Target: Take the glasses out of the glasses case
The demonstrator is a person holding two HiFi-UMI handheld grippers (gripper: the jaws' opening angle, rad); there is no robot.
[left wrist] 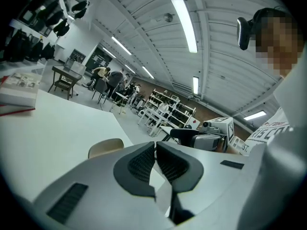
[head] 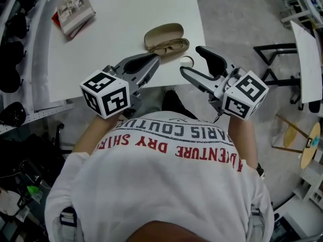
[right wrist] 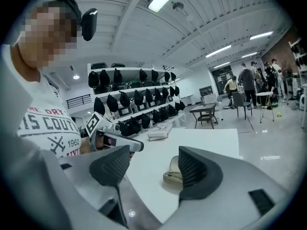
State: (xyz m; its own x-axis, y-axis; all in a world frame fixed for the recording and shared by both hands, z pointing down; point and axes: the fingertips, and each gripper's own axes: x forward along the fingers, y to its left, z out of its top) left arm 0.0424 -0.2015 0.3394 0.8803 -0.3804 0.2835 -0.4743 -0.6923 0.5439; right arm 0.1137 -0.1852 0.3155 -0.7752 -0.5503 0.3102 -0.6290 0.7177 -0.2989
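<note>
Two grippers hover at the near edge of the worktop (head: 126, 14), both short of the glasses case (head: 164, 33). The case lies open near that edge, with the glasses (head: 170, 47) resting in the half nearer us. Our left gripper (head: 154, 60) is clenched on nothing, pads pressed together; we judge it parked to steady the case. Our right gripper (head: 192, 59) is spread wide and empty, lined up with the case, which suits a reach for the frame. A book (head: 74, 9) lies well apart at the far corner.
</note>
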